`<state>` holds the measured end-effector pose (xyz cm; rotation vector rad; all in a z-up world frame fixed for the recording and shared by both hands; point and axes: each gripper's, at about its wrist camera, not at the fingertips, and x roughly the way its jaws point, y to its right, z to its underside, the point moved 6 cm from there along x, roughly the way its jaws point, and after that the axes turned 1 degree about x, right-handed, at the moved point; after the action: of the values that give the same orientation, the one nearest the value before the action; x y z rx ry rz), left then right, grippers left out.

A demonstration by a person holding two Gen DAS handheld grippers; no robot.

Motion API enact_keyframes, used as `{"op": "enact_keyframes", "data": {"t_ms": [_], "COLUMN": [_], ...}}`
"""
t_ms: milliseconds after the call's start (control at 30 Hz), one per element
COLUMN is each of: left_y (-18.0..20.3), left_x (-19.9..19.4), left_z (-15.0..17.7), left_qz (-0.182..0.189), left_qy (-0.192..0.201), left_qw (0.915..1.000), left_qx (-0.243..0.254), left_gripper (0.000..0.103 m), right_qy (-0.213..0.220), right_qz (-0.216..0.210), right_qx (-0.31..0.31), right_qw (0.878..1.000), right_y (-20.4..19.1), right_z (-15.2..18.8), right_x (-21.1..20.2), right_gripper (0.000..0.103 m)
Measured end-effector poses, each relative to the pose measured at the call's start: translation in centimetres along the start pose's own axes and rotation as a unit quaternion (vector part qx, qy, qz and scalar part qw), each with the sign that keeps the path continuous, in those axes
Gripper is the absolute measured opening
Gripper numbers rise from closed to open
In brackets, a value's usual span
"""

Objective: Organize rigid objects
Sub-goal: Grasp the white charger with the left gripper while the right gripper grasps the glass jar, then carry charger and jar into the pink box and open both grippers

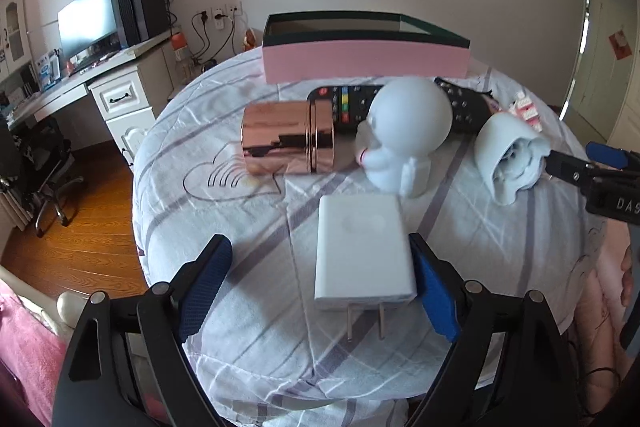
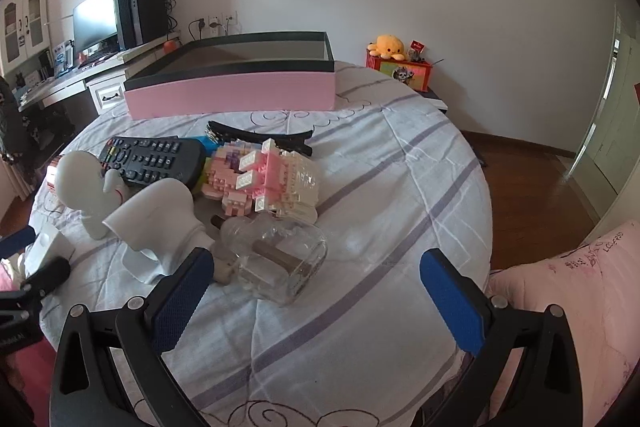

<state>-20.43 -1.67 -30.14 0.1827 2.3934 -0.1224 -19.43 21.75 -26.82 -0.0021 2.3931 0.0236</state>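
White plug adapter (image 1: 362, 251): lies flat near the front edge of the round counter (image 1: 240, 327), prongs toward the camera, plain smooth white casing. It sits between the jaws of the left gripper (image 1: 320, 283); jaws stand apart, the right pad just beside the casing, the left pad well clear. No grip.

Surroundings: rose-gold cylinder (image 1: 287, 138) on its side behind the adapter; white round-headed figurine (image 1: 404, 135) beside it; a second pale figurine (image 1: 508, 159) tipped over toward the right edge. Two black remotes (image 1: 348, 103) lie behind these.

Right gripper (image 2: 320, 303): jaws wide apart, nothing between them but cloth. A clear glass bottle (image 2: 276, 259) lies on its side just beyond the left pad; a pink-and-white brick model (image 2: 268, 183) and black hair clip (image 2: 260, 137) lie further back.

Container: pink box (image 2: 232, 95) with dark rim at the far edge, open-topped; contents cannot be seen.
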Motion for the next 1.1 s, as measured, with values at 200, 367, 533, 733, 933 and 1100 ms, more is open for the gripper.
{"op": "enact_keyframes", "data": {"t_ms": [200,367,533,733,933,1100], "left_y": [-0.1,0.6,0.5,1.0,1.1,1.4], "left_x": [0.1,0.2,0.0,-0.5,-1.6,-2.5], "left_z": [-1.0,-1.2,-1.5,-1.7,-2.3,-4.4], "left_qz": [0.017,0.023,0.031,0.031,0.03,0.033], "left_qy": [0.008,0.012,0.011,0.015,0.027,0.048], "left_qw": [0.9998,0.9996,0.9994,0.9992,0.999,0.998], "left_qx": [-0.002,0.013,0.009,0.021,0.021,0.023], "left_gripper": [0.05,0.041,0.041,0.041,0.041,0.041], "right_qy": [0.001,0.003,0.003,0.0,0.024,0.045], "right_qz": [-0.017,-0.046,-0.094,-0.114,-0.108,-0.101], "right_qx": [0.007,0.008,-0.001,-0.017,-0.013,-0.019], "right_qw": [1.0,0.999,0.996,0.993,0.994,0.994], "right_y": [0.3,0.5,-0.1,-0.7,-0.2,0.0], "right_z": [-0.3,-0.7,-0.7,-0.6,-1.0,-2.6], "right_x": [1.0,1.7,1.6,1.6,0.3,-0.8], "right_gripper": [0.103,0.1,0.074,0.055,0.055,0.055]}}
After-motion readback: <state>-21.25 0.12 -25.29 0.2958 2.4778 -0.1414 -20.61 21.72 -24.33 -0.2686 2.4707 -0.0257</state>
